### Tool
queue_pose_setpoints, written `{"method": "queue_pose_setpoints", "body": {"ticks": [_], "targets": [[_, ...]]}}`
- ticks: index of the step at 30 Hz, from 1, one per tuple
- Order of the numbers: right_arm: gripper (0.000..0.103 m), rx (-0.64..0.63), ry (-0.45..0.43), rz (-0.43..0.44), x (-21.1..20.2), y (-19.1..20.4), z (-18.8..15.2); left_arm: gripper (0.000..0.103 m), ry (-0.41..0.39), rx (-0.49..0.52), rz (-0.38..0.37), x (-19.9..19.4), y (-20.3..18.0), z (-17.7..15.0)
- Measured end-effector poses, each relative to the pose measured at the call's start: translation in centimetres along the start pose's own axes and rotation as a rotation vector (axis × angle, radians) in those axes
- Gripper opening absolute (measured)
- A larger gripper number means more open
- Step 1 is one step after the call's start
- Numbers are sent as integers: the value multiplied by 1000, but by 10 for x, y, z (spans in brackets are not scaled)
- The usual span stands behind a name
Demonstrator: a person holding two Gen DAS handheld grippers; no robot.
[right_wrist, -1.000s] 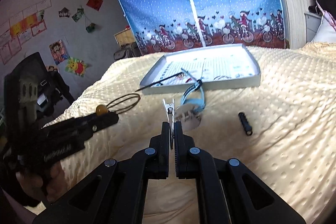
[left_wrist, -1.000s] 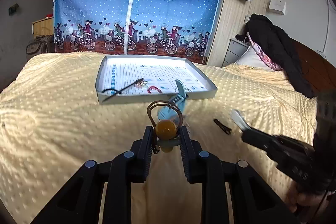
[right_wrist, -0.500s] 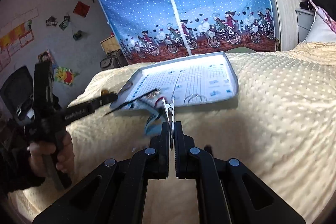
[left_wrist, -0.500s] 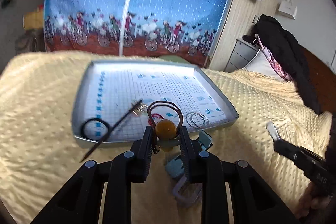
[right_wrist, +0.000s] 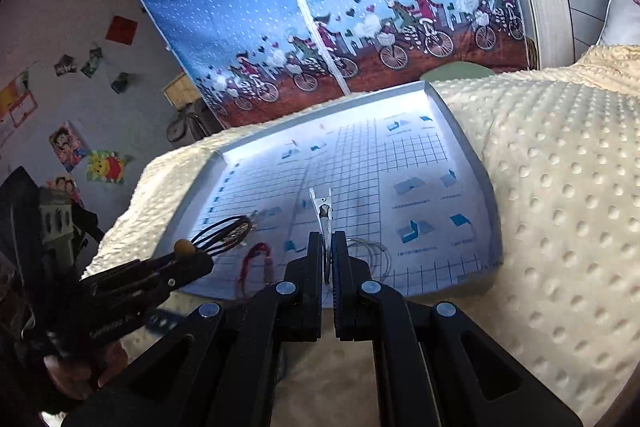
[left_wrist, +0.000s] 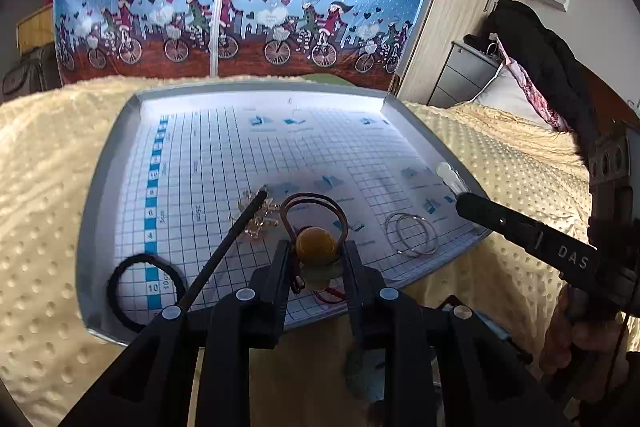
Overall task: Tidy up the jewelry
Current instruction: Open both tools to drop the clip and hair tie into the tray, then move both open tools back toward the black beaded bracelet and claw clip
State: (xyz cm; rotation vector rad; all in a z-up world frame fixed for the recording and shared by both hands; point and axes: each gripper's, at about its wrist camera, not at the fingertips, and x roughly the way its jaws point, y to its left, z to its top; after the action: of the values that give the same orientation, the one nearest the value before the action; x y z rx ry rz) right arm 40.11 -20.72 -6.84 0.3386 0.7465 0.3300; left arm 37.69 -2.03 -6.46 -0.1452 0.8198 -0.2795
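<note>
On the yellow dotted blanket [left_wrist: 44, 227] sits a shallow grey tray [left_wrist: 93, 211] lined with gridded paper. Near its left front corner lies a black hair tie [left_wrist: 120, 269], then a thin black stick [left_wrist: 228, 247] slanting up to a pale clear ornament [left_wrist: 256, 217]. The left gripper [left_wrist: 318, 267] hangs over the tray's front edge, its fingers pinched on an amber bead [left_wrist: 316, 245] with brown elastic loops [left_wrist: 312, 205]. A red cord [right_wrist: 256, 259] lies below it, thin wire hoops [left_wrist: 412, 231] further right. The right gripper [right_wrist: 327, 259] is clamped on a silver hair clip [right_wrist: 322, 211] above the tray's right part
</note>
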Motion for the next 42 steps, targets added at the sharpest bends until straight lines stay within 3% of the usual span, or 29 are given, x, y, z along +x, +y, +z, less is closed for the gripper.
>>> {"method": "queue_pose_setpoints", "body": {"ticks": [8, 12, 15, 17, 18, 19, 20, 21, 22, 24, 26, 27, 29, 31, 36, 42], "targets": [[4, -16, 103, -83, 31, 1, -2, 24, 59, -80, 0, 18, 17, -3], [5, -24, 97, -113, 26, 2, -9, 25, 73, -84, 20, 21, 16, -2], [17, -28, 87, -130, 19, 0, -7, 28, 57, -97, 6, 16, 15, -2], [46, -30, 75, -133, 8, 0, -5, 30, 19, -121, -34, 6, 18, -2], [48, -30, 61, -136, 1, 0, -4, 34, -4, -131, -43, 1, 19, -2], [48, -34, 46, -133, -8, 0, -4, 45, -27, -138, -42, -5, 19, -2], [48, -42, 31, -132, -17, 0, -4, 64, -51, -139, -35, -12, 18, -3], [48, -49, 16, -141, -27, 0, -5, 72, -77, -133, -28, -19, 16, -3], [53, -53, 3, -151, -36, 0, -7, 79, -108, -124, -22, -27, 13, -4], [61, -59, -28, -158, -58, -1, -10, 82, -166, -88, -15, -45, 4, -4], [72, -72, -51, -156, -79, 0, -14, 100, -201, -53, 15, -63, -7, -6], [77, -73, -67, -147, -89, -1, -16, 103, -233, -37, 39, -74, -11, -9], [96, -59, -103, -97, -111, -2, -23, 103, -319, 11, 76, -101, -23, -19], [100, -44, -133, -54, -130, -2, -31, 103, -375, 63, 101, -125, -34, -28], [102, -63, -244, -47, -174, 12, -56, 103, -426, 120, 63, -177, -58, -50], [102, -172, -348, -69, -224, 41, -84, 103, -463, 63, 81, -222, -66, -81]]}}
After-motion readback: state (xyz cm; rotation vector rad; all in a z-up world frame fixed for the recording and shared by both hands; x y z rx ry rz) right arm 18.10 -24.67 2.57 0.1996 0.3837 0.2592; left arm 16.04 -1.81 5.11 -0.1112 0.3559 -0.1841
